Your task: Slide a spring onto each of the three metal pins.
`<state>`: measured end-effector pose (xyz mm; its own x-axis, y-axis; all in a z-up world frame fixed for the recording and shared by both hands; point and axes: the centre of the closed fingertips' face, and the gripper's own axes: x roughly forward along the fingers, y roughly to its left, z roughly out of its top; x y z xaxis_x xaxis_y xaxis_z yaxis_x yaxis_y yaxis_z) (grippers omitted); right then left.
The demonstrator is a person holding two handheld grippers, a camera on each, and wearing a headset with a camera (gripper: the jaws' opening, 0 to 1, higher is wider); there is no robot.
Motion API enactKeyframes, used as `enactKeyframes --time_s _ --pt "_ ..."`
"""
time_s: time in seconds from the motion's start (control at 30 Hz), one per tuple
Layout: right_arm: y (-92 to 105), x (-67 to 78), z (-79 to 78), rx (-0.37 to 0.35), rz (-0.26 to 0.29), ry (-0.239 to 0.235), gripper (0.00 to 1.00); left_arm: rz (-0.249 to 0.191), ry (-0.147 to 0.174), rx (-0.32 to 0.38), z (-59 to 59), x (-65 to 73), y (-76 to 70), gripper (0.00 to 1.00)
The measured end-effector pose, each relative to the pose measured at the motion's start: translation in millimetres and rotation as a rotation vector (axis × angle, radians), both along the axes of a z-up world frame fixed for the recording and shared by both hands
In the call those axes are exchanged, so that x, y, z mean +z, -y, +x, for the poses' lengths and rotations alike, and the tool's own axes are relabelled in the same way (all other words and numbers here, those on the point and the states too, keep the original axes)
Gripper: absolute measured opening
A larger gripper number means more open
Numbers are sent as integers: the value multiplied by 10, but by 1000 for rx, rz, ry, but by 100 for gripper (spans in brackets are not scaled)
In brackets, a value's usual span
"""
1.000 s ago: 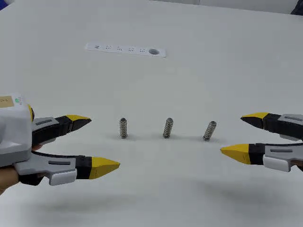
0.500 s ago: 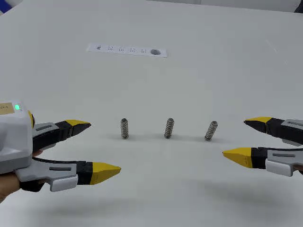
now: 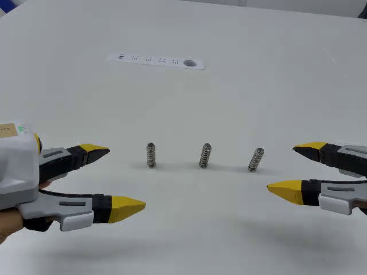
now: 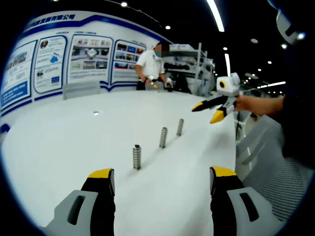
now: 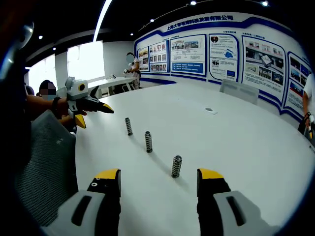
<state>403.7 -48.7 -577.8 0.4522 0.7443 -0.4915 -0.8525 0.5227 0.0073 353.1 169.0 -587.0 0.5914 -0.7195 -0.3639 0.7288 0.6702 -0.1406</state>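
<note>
Three springs point(image 3: 205, 155) stand upright in a row on the white table point(image 3: 241, 103). Jaws spread, empty: left gripper point(image 3: 127, 176) left of row, right gripper point(image 3: 281, 167) right of row

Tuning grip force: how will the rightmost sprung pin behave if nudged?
The rightmost pin is tall for its narrow base with no visible holder: probably tips easily. Thin and round, so likely rolls on the smooth table once down.
</note>
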Motion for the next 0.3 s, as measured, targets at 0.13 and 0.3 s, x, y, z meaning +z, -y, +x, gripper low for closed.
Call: enactKeyframes --time_s 0.13,0.3 --pt "11 -11 -16 -4 -6 -2 64 -3 0 -3 12 -3 0 81" --pt "29 -10 -27 -8 -11 -4 64 -1 -2 -11 12 -10 7 81"
